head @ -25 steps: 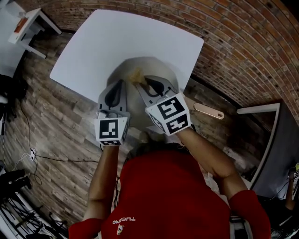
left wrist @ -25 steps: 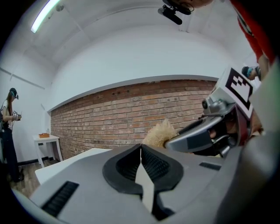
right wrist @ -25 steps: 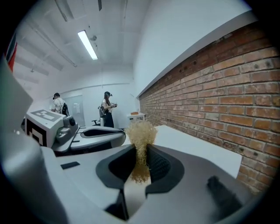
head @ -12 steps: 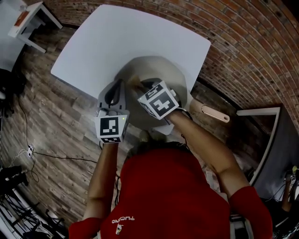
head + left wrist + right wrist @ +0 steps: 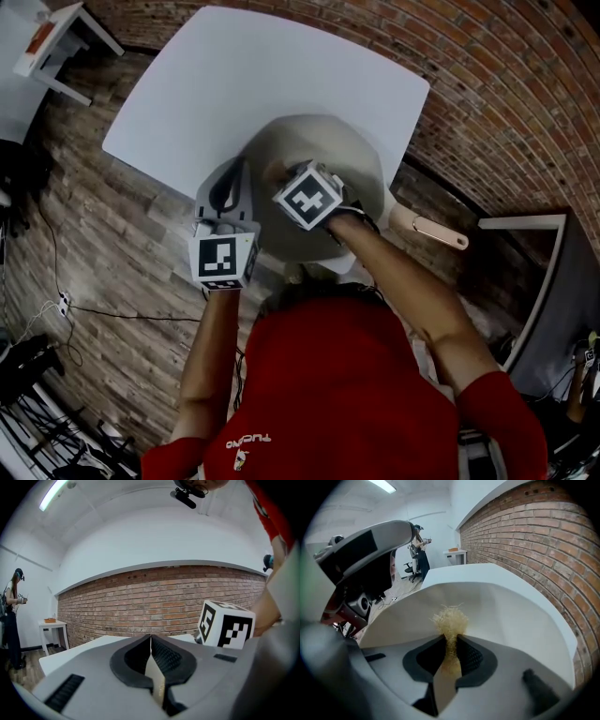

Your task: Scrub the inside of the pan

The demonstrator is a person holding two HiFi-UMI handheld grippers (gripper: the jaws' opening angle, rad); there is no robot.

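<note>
Pan: at desk 6 o'clock edge, handle overhanging toward 4 o'clock.
Scrubber: yellow fibre wad, pinched in closed right tongs, against pan's inside.
Change: right tongs swung from pan's 12 toward 9 o'clock, so a scrubbing stroke is judged under way.
Left tongs: closed on thin pale edge, apparently pan rim, 9 o'clock.
Hidden: scrubber contact, in head view.

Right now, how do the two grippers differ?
The right gripper reaches inside the pan; the left gripper sits at the pan's left edge. The right gripper clamps a straw-coloured scrubber; the left gripper is closed on a thin cream strip, apparently the pan's rim. Both have their jaws closed on something.
</note>
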